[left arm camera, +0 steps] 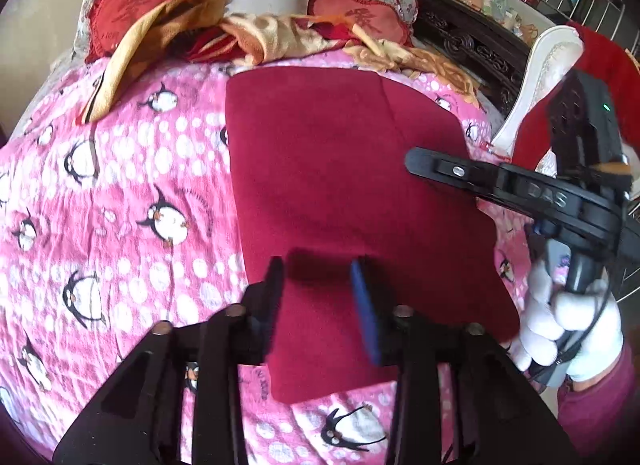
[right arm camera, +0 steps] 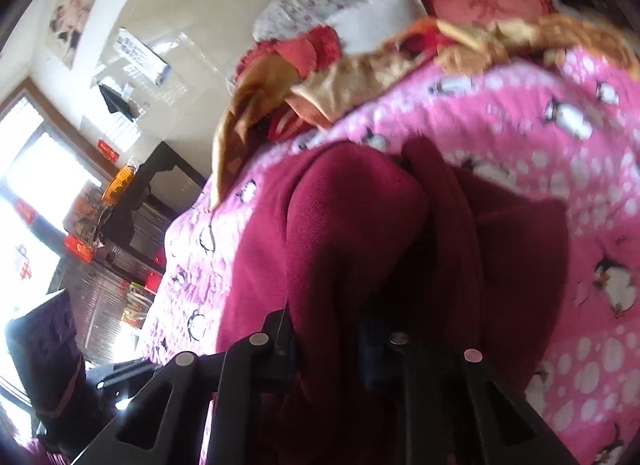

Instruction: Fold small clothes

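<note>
A dark red fleece cloth (left arm camera: pixel 340 169) lies flat on the pink penguin bedspread (left arm camera: pixel 120 193). My left gripper (left arm camera: pixel 318 277) is open just above the cloth's near part, its fingers apart and empty. My right gripper (left arm camera: pixel 416 163) reaches in from the right over the cloth's right edge. In the right wrist view the red cloth (right arm camera: pixel 352 225) is bunched up between the right gripper's jaws (right arm camera: pixel 348 329), which hide behind its folds.
Yellow and red bedding (left arm camera: pixel 168 25) and red cushions (left arm camera: pixel 360 17) are piled at the head of the bed. A dark carved cabinet (left arm camera: pixel 472 41) and a white chair (left arm camera: pixel 544 77) stand at the right. A window and dark furniture (right arm camera: pixel 132 201) lie left in the right wrist view.
</note>
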